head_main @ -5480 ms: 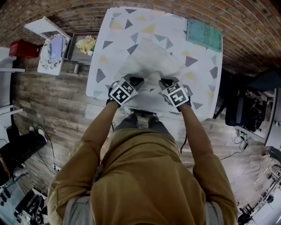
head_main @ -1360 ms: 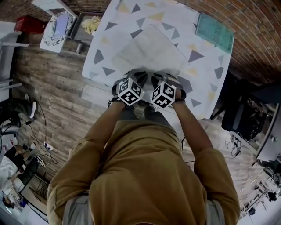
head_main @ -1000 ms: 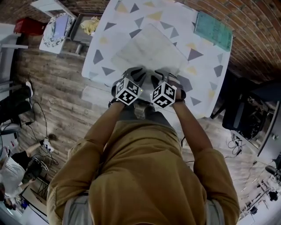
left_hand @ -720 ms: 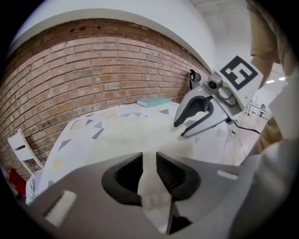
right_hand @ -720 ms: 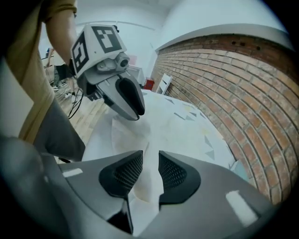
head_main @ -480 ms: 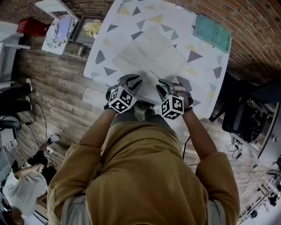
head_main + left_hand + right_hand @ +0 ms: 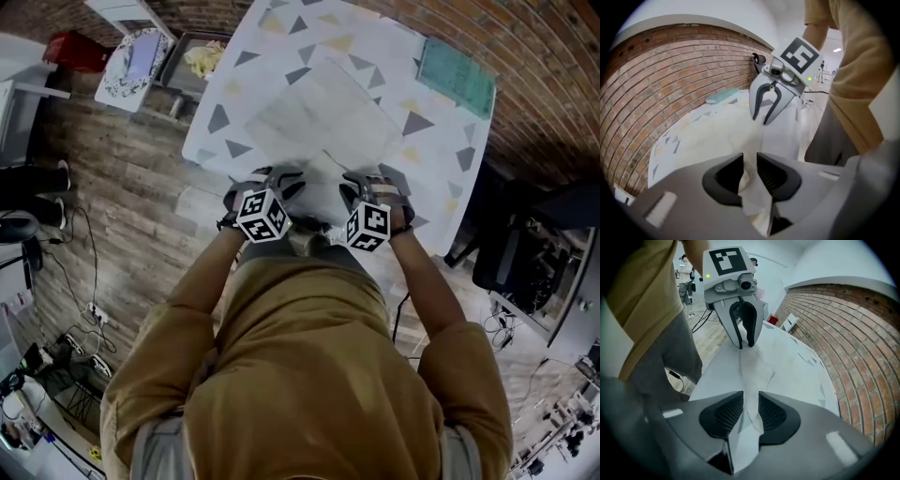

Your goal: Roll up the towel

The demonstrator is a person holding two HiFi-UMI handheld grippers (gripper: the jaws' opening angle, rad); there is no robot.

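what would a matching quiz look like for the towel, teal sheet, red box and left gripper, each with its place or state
Things:
1. towel
2. teal sheet
3. red box
4. left gripper

Place or state:
a. off the table, at the far left of the head view
b. jaws shut on the towel's near edge
c. lying across the middle of the table
d. on the table's far right corner

Pairs: 1-c, 2-d, 3-a, 4-b

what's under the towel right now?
The triangle-patterned tablecloth shows all around the towel, so the towel lies on it. Anything beneath its middle is covered. Its near edge is pinched in the left gripper and right gripper.
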